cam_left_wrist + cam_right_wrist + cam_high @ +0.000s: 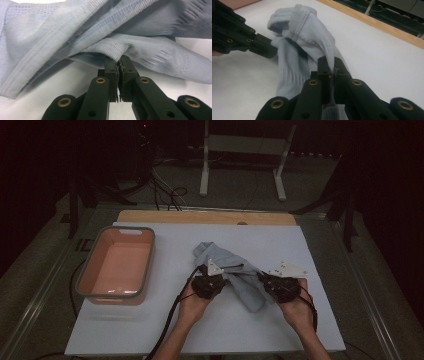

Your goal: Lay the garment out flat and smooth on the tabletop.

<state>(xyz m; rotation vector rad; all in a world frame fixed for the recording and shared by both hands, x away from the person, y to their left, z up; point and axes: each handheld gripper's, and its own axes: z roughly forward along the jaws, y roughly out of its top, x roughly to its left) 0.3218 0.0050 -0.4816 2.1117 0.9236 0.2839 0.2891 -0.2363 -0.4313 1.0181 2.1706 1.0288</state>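
A pale blue ribbed knit sock (235,275), perhaps two bunched together, lies crumpled near the middle of the white rectangular table top (150,330), stretched between the two hand-held tools; the left gripper (216,281) meets its left side and the right gripper (266,282) its right side, each carried by a bare hand coming in from the near edge, the left hand (192,304) below its tool and the right hand (299,309) below the other; in the left gripper view the two black jaws stand pressed together with a fold of the sock's (105,37) lower edge pinched at their tips, the rest of the fabric draped above and to both sides and lifted clear of the white surface just there; in the right gripper view the jaws are likewise clamped tight, a strip of the sock (312,37) caught between them and running down through the gap, while the ribbed cuff curls over farther off and the left gripper (265,51) bites the fabric at the left; a salmon-pink plastic tub with a grey rim (90,280) sits well apart at the left of the table; a light wooden strip (200,216) runs along the far edge.
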